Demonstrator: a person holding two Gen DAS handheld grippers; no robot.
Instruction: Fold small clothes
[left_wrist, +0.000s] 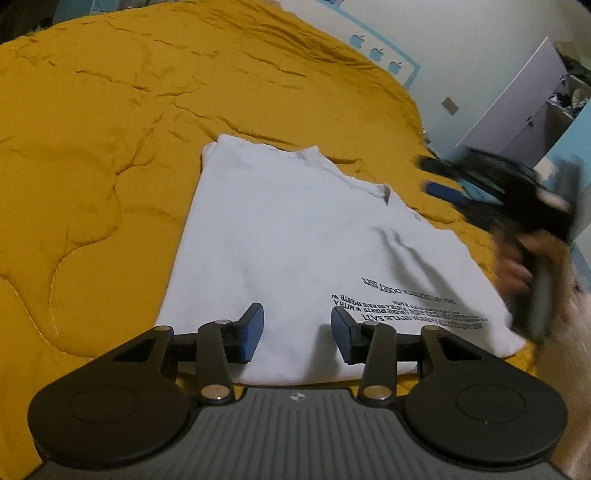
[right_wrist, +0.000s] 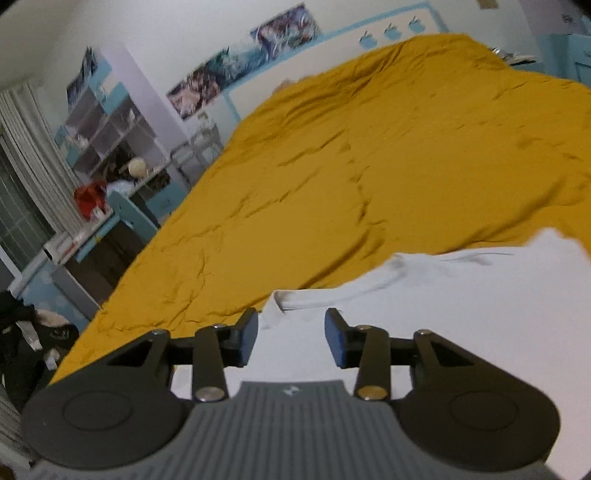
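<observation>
Lying flat on the mustard quilt (left_wrist: 92, 166), the white t-shirt (left_wrist: 288, 236) fills centre frame in the left wrist view, partly folded, black print at its lower right corner. Left gripper (left_wrist: 297, 328) hovers over the shirt's near hem, jaws apart, nothing between them. Right gripper (right_wrist: 291, 338) sits above the collar area (right_wrist: 295, 299), jaws apart too; in the left view it's a motion-blurred shape at right edge. Shelving (right_wrist: 99, 125) upper left of the right wrist view.
</observation>
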